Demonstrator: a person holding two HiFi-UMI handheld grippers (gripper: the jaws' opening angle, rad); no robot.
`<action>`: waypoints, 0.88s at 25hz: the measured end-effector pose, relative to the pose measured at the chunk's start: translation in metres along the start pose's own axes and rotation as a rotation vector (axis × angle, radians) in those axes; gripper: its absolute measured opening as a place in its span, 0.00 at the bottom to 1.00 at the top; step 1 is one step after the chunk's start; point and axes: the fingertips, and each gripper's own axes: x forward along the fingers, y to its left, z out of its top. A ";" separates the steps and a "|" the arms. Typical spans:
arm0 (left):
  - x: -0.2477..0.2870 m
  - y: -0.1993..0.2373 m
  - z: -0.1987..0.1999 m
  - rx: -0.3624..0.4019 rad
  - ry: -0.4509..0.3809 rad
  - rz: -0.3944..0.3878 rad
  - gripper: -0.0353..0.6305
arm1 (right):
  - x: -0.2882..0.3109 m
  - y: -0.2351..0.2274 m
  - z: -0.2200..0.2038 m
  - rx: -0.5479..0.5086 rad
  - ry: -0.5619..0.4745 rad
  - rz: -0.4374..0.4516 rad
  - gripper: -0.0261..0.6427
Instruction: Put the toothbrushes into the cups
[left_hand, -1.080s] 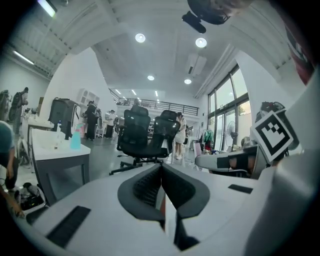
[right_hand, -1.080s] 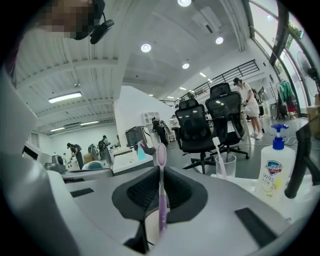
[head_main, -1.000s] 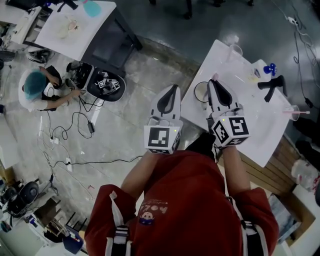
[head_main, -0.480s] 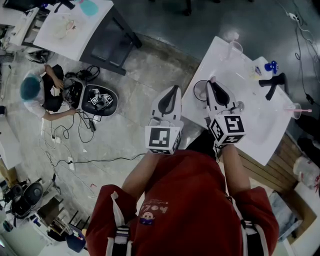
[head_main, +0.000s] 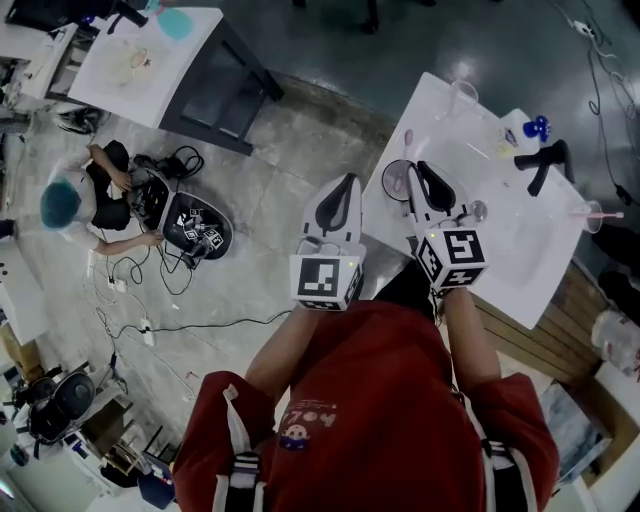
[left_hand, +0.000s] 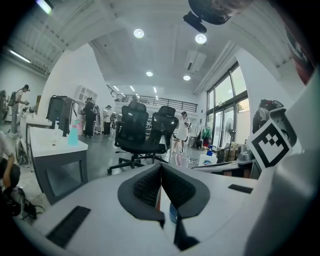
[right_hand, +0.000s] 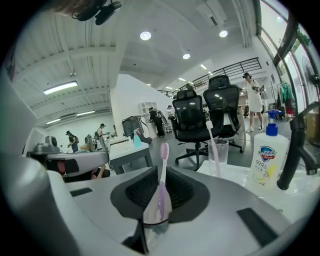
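My right gripper (right_hand: 160, 194) is shut on a pink-purple toothbrush (right_hand: 161, 172), which stands upright between the pads with its bristles on top. In the head view that gripper (head_main: 420, 178) hangs over the near left part of the white table (head_main: 500, 250), right beside an open cup (head_main: 396, 181). A second clear cup (right_hand: 218, 156) with a white toothbrush stands at the table's far corner (head_main: 460, 95). A third cup (head_main: 590, 215) with a pink brush sits at the right edge. My left gripper (head_main: 337, 198) is shut and holds nothing (left_hand: 161, 186), over the floor left of the table.
A white soap bottle (right_hand: 267, 161) and a black faucet (head_main: 543, 166) stand on the table's far right. Office chairs (right_hand: 200, 120) stand beyond the table. A person (head_main: 75, 200) crouches on the floor at the left among cables and a black case (head_main: 198, 222).
My right gripper has moved with the toothbrush toward the near cup, its tip now at the rim. The left gripper has barely moved. The crouching person has shifted.
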 end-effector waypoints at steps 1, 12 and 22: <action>0.000 -0.002 0.000 0.002 0.000 -0.001 0.08 | -0.002 -0.001 0.000 0.000 0.000 -0.001 0.13; 0.015 -0.057 0.011 0.042 0.002 -0.112 0.08 | -0.049 -0.041 0.000 0.037 -0.026 -0.105 0.13; 0.051 -0.152 0.010 0.093 0.012 -0.280 0.08 | -0.122 -0.126 -0.009 0.091 -0.059 -0.267 0.11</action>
